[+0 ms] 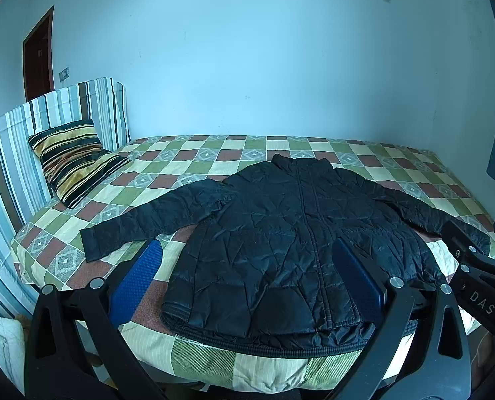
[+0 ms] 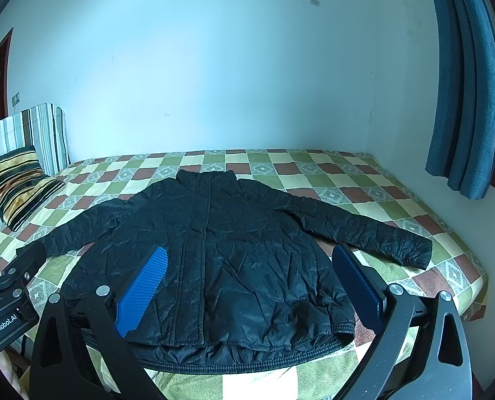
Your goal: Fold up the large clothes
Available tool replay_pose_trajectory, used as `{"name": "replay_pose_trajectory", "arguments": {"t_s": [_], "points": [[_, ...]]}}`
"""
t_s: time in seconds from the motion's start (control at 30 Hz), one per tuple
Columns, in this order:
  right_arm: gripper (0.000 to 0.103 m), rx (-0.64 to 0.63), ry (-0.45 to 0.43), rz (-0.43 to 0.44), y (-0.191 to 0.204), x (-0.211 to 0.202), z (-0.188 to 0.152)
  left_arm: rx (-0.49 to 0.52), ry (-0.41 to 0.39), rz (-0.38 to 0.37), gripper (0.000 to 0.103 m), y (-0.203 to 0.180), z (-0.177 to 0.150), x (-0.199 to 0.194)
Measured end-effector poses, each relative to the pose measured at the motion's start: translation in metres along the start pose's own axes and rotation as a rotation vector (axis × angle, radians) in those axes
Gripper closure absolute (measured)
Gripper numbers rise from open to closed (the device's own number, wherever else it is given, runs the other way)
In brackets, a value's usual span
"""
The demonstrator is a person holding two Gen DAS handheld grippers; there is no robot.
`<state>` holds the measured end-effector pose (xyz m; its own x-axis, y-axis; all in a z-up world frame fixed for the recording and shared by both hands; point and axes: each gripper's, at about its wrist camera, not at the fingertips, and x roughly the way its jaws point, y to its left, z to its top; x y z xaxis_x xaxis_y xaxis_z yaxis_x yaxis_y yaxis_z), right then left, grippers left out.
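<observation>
A black quilted jacket (image 1: 280, 233) lies flat, front up, on the checkered bed (image 1: 194, 156), sleeves spread to both sides, hem at the near edge. It also shows in the right wrist view (image 2: 234, 253). My left gripper (image 1: 247, 260) is open and empty, held above the near edge of the bed in front of the jacket's hem. My right gripper (image 2: 247, 266) is open and empty too, also in front of the hem. The right gripper's body shows at the right of the left wrist view (image 1: 477, 273); the left one's shows at the left of the right wrist view (image 2: 7, 296).
A striped pillow (image 1: 74, 160) leans on the striped headboard (image 1: 14, 153) at the left. A blue curtain (image 2: 464, 83) hangs at the right. A bare wall stands behind the bed. A brown door (image 1: 39, 53) is at the far left.
</observation>
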<state>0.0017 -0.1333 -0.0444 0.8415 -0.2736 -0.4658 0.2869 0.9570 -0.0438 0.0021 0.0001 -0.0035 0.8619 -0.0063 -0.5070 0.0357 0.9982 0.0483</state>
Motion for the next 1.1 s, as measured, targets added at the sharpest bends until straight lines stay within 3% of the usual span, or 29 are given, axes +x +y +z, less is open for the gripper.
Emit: {"name": "replay_pose_trajectory", "arguments": {"t_s": [1.1], "points": [[0.005, -0.004, 0.003, -0.002, 0.0017, 0.0034, -0.0037, 0.007, 0.016, -0.001, 0.002, -0.0026, -0.0050, 0.0059]]}}
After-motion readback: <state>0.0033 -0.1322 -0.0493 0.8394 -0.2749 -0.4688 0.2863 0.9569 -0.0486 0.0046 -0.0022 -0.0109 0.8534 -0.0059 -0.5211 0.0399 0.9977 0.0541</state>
